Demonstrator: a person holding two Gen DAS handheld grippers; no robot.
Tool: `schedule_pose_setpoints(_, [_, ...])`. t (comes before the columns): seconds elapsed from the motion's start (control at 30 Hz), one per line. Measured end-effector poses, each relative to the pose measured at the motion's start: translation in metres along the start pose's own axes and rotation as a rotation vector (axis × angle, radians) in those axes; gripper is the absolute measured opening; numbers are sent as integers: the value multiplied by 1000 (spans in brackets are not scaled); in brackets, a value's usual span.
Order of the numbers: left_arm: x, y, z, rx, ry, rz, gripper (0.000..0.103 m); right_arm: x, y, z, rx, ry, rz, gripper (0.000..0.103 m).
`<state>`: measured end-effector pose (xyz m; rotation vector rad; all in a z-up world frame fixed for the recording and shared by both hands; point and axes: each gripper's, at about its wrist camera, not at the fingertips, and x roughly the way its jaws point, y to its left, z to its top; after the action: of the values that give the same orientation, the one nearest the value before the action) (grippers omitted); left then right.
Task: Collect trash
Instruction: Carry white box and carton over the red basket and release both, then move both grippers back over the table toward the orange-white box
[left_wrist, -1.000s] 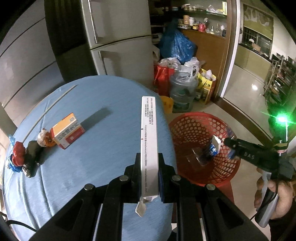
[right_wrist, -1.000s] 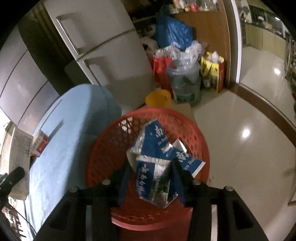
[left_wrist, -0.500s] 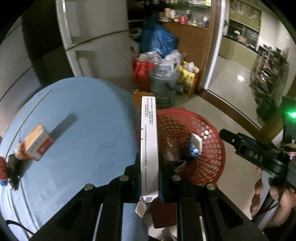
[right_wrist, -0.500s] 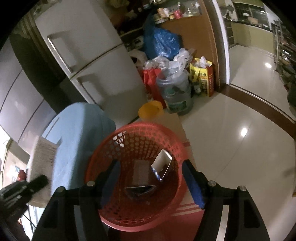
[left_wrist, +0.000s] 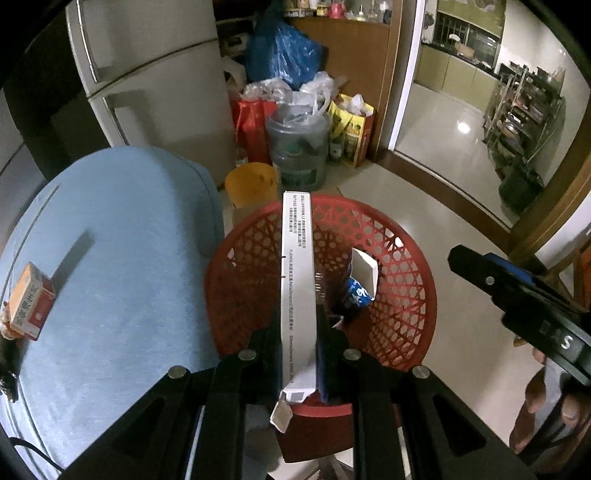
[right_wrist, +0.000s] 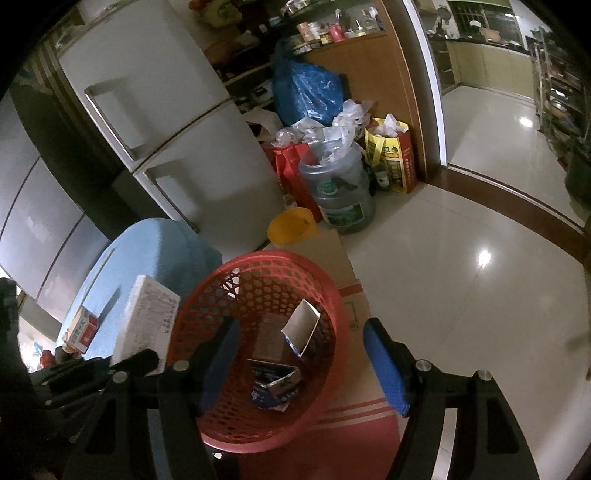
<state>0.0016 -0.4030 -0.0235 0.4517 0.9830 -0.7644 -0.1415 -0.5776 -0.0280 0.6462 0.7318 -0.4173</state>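
Note:
My left gripper is shut on a long white box, which stands on edge between the pads. It hangs over the near-left part of the red mesh basket. A crumpled blue-and-white carton lies inside the basket. My right gripper stands open above the basket with nothing between its blue pads. The carton lies on the basket floor below it. In the right wrist view the white box shows at the left, beside the basket rim. An orange box lies on the blue table.
The basket rests on a cardboard box on the floor. Behind it stand a yellow bucket, a water jug stuffed with plastic, several bags and a fridge. Open tiled floor lies to the right.
My left gripper carried the white box from above the table to above the basket. My right gripper opened, the blue-and-white carton dropped into the basket, and the gripper drew back.

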Motion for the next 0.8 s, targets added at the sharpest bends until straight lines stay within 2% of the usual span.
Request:
schedule_pose_setpoints(0.17, [8,-1,-1,-12,32,-12,19,-3,0,1,-8,-7,-2,73])
schedule_pose_setpoints(0.23, [9,-1,-2,-15,41,-3,40,-4,1,2,-9,-11,-4,73])
schedule_pose_setpoints(0.27, [9,-1,-2,-17,38,3,59,-5,1,2,-9,-13,-4,73])
schedule_pose_setpoints(0.3, [6,-1,-3,-19,18,5,63,-5,2,1,-8,-15,-5,73])
schedule_pose_setpoints(0.47, [-7,8,-6,-28,-7,8,63,-10,6,1,-13,-20,-5,73])
schedule_pose_setpoints(0.8, [-45,64,-29,-150,-60,48,64,-9,40,-10,-80,7,30,73])
